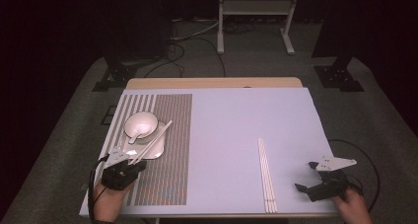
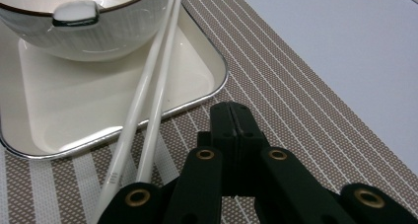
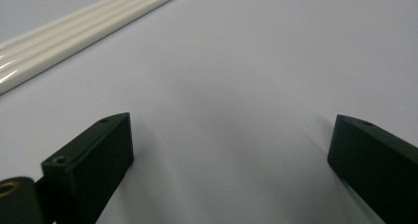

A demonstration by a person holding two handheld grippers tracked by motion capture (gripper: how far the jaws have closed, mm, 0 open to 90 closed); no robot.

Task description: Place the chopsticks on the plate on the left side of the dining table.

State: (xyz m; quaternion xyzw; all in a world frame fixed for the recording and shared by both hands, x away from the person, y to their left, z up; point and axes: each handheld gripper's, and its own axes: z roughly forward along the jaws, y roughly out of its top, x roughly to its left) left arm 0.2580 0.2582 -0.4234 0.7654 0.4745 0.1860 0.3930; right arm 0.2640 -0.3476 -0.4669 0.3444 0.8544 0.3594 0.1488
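A white bowl [image 1: 140, 124] [image 2: 113, 31] with a spoon [image 2: 74, 13] in it stands on a square white plate [image 1: 156, 150] [image 2: 88, 110] on a striped brown placemat [image 1: 170, 155] [image 2: 296, 105]. Two white chopsticks [image 1: 153, 143] [image 2: 148, 100] lean across the plate's rim. My left gripper [image 1: 138, 162] [image 2: 231, 110] is over the mat just right of those chopsticks, its jaws pressed together with nothing between them. Several more white chopsticks [image 1: 266, 174] [image 3: 74, 34] lie side by side on the pale blue table cover. My right gripper [image 1: 304, 175] [image 3: 229, 135] stands open to their right, over bare cover.
The blue cover [image 1: 231, 120] spans the table, with a strip of wood [image 1: 212, 82] showing at the far edge. Beyond the table, stand legs [image 1: 254, 21] and cables lie on the dark floor. Each gripper sits close to the table's near edge.
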